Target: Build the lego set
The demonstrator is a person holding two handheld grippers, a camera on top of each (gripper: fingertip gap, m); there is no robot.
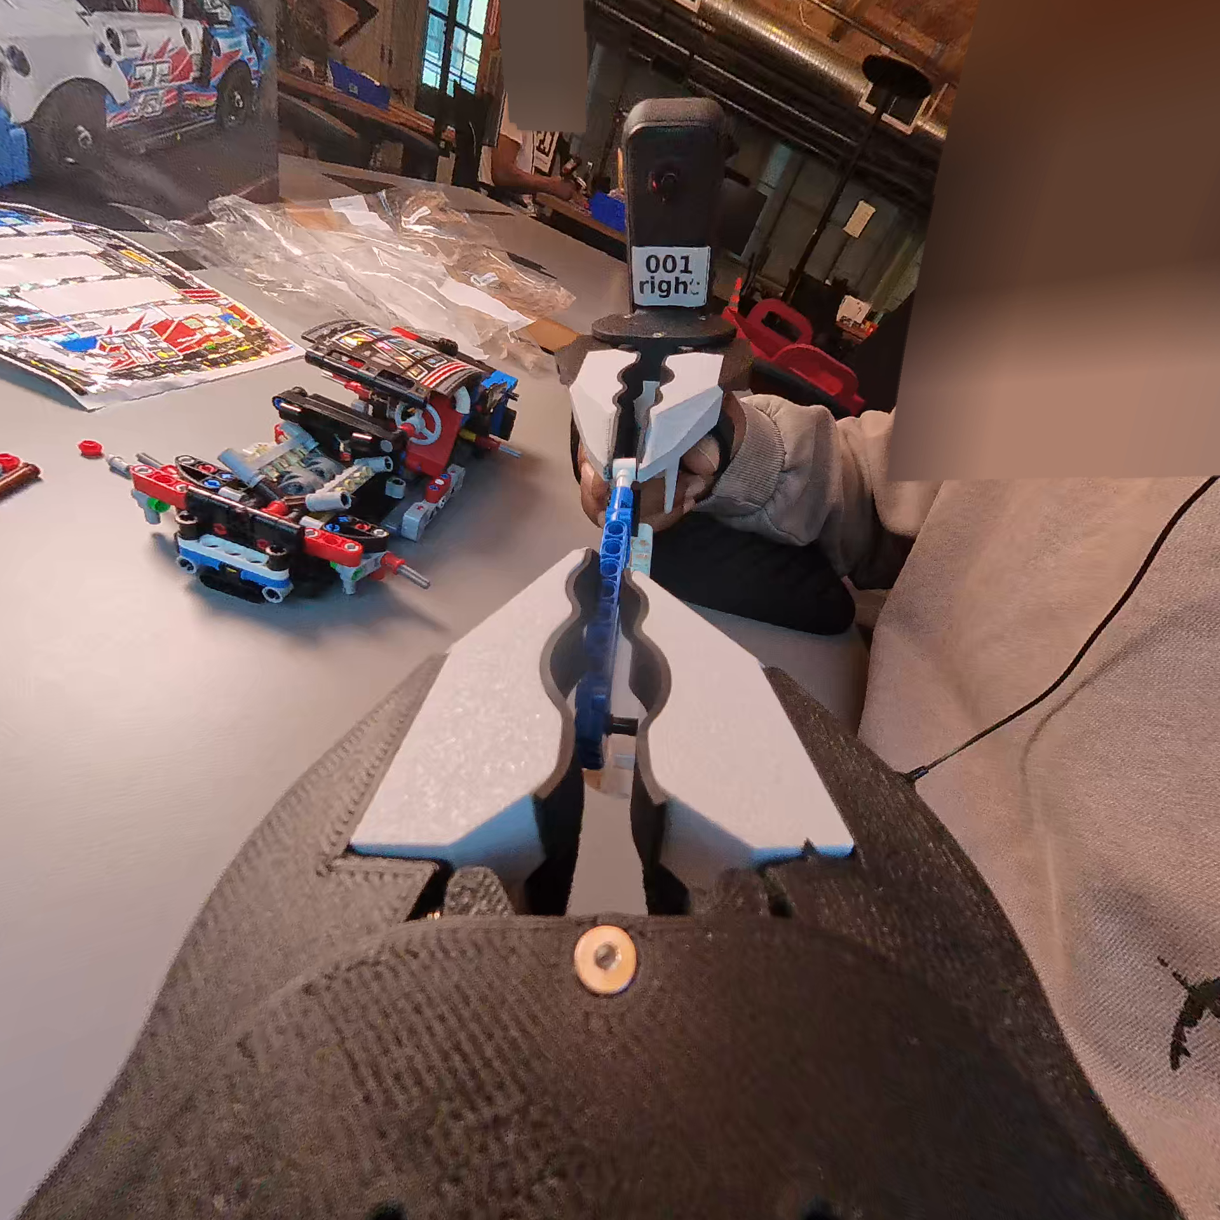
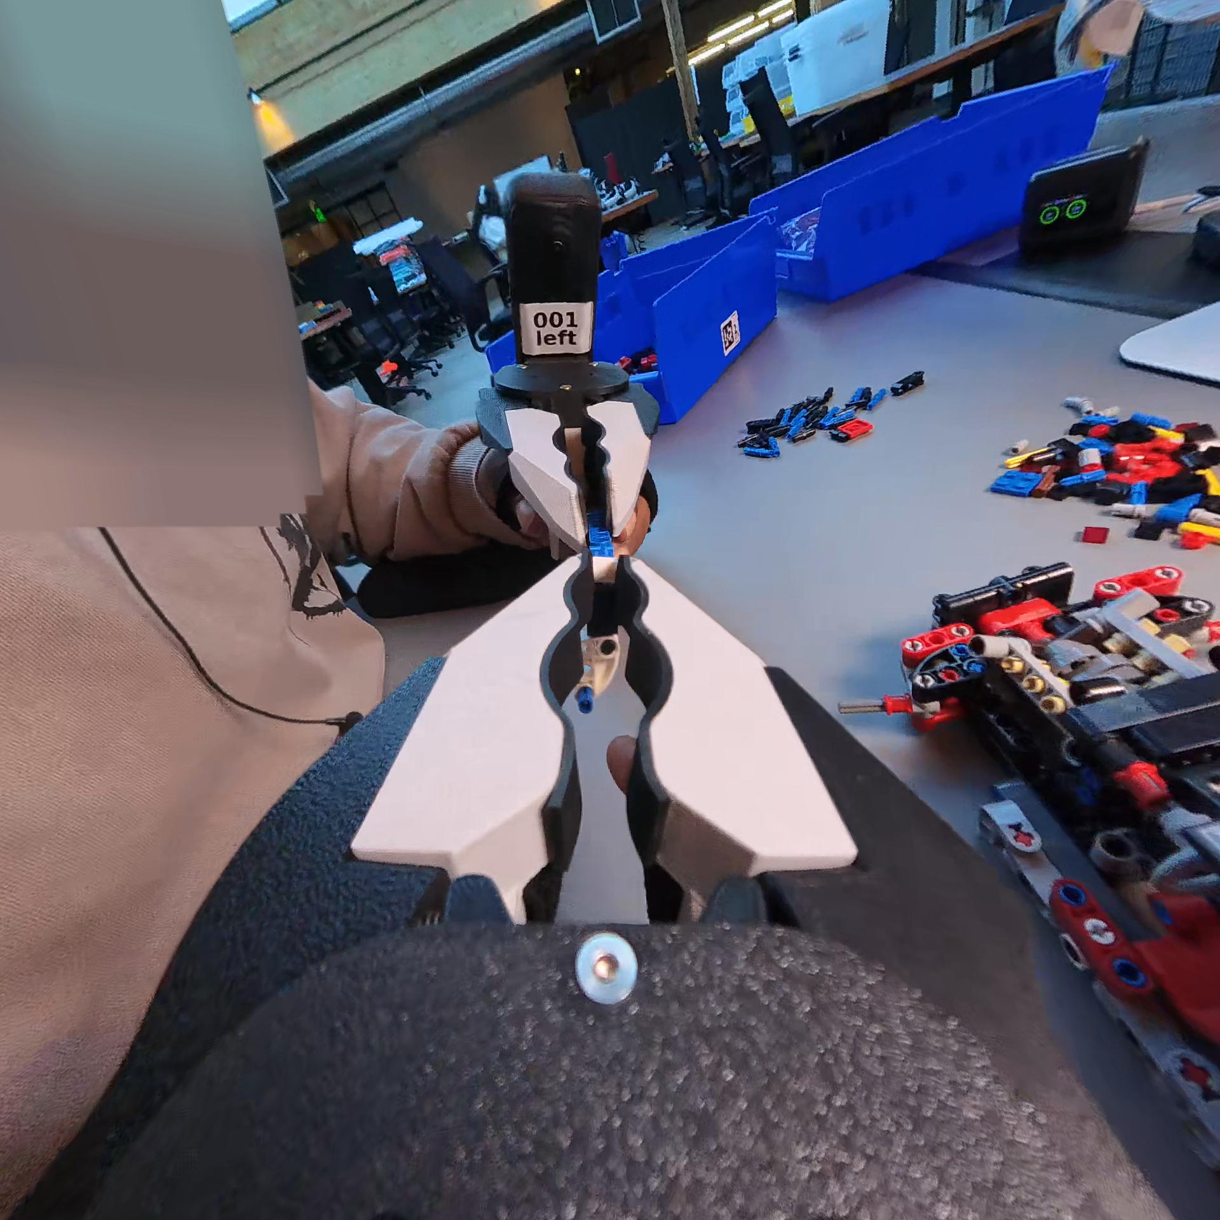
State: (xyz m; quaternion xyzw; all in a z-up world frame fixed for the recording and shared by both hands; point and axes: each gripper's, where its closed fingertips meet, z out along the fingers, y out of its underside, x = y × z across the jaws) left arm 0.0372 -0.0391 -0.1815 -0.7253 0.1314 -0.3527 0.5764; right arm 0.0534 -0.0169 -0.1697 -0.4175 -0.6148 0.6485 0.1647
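Bins (image 2: 716,310), blue, w/ loose lego pcs (image 2: 637,362) inside nearest one.

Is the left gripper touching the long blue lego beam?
Touching. The left wrist view shows the left gripper closed on the blue beam, with its fingers pressed against both sides.

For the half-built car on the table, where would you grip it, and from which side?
Judging by shape, grip the half-built car across its middle, on the long flat side beams, coming from above with one finger on each flank. The ends look poor: thin axles stick out near the front, and the hinged stickered panel at the rear is tilted up and might swing.
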